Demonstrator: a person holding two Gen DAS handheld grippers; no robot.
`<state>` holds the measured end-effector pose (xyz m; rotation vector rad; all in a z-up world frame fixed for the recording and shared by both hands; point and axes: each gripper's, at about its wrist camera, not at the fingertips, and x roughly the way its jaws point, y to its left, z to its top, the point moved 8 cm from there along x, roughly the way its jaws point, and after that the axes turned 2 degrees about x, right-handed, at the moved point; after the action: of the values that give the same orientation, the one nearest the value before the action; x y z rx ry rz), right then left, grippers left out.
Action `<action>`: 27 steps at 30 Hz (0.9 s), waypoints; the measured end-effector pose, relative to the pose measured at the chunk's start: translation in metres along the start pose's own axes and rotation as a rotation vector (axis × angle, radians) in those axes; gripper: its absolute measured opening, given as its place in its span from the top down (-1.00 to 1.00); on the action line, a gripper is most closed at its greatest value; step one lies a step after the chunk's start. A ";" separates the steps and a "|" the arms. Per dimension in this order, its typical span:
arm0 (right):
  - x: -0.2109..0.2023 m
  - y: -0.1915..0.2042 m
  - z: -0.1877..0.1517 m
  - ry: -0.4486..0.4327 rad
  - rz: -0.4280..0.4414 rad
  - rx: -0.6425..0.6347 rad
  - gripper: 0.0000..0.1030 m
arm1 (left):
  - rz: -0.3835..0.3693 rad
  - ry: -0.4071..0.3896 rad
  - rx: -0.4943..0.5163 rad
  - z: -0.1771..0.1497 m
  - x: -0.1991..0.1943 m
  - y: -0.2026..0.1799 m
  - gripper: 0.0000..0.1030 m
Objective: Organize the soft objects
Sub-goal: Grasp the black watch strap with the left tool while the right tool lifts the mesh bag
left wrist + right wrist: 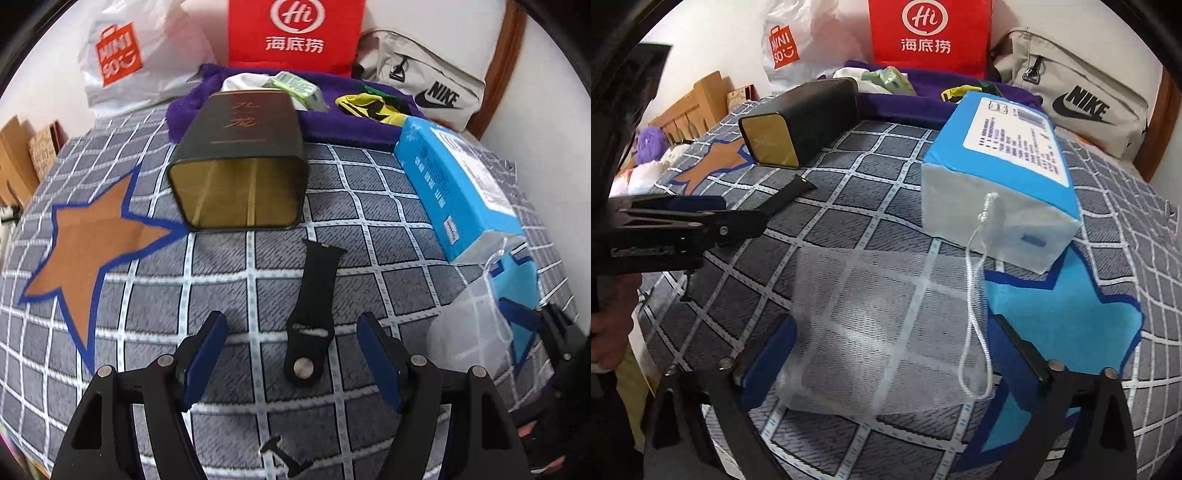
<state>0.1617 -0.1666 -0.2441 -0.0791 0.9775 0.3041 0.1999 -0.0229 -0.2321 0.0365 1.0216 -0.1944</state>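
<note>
On the checked bed (369,206), nothing was yet sorted: left gripper (291,354) fingers stood released around the black strap (314,306), right gripper (890,350) fingers released around the mesh bag (879,325).

Your left gripper (291,354) points down with its blue pads wide apart, touching nothing. Your right gripper (894,354) points down too, jaws spread very wide. Your hand (605,343) shows at the edge.
</note>
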 end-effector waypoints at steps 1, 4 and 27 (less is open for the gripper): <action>-0.001 -0.001 0.000 -0.002 -0.008 -0.007 -0.80 | 0.011 0.001 0.020 0.002 0.002 -0.003 -0.27; -0.003 -0.005 0.001 -0.005 -0.020 -0.008 -0.57 | 0.051 -0.002 0.072 0.006 0.009 -0.009 -0.13; 0.008 0.015 0.004 0.017 -0.012 -0.020 -1.00 | -0.029 -0.018 0.093 0.011 0.008 -0.015 0.58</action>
<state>0.1644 -0.1501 -0.2472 -0.1062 0.9901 0.3024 0.2100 -0.0396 -0.2322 0.1041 0.9955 -0.2682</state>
